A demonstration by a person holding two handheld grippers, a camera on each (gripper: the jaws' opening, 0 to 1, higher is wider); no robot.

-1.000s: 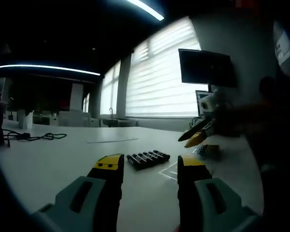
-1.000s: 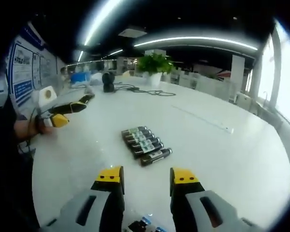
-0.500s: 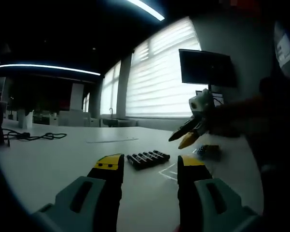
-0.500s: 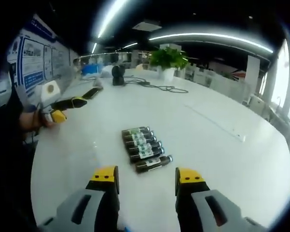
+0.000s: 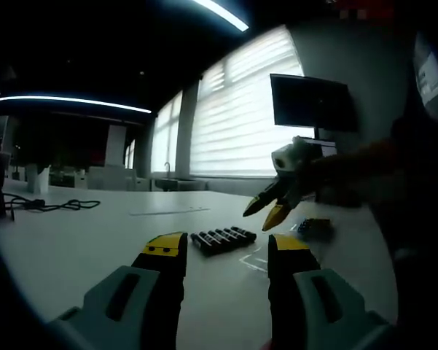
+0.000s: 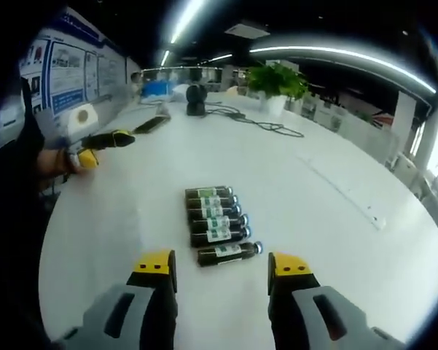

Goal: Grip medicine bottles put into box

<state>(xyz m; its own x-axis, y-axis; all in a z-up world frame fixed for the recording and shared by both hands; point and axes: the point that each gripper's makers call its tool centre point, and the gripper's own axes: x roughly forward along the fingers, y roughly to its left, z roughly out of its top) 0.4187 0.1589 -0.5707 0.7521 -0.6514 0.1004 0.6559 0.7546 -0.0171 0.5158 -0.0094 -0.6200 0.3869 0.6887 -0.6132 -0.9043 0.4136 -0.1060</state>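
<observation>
Right gripper is hovering low over the white table, jaws spread wide and gripping nothing. Six dark medicine bottles are lying on their sides in a tight row just ahead at 12 o'clock; the nearest one is sitting slightly apart and skewed, roughly between the yellow jaw tips. Left gripper is showing at 10 o'clock in the right gripper view, held by a hand, well apart from the bottles.

Left gripper view: left gripper is resting above the table, jaws apart, empty. Medicine bottles are lying ahead between the tips. Right gripper is coming in from 2 o'clock, jaws parted, above the bottles. A small box is sitting at 3 o'clock, near the bottles; its contents cannot be made out.
</observation>
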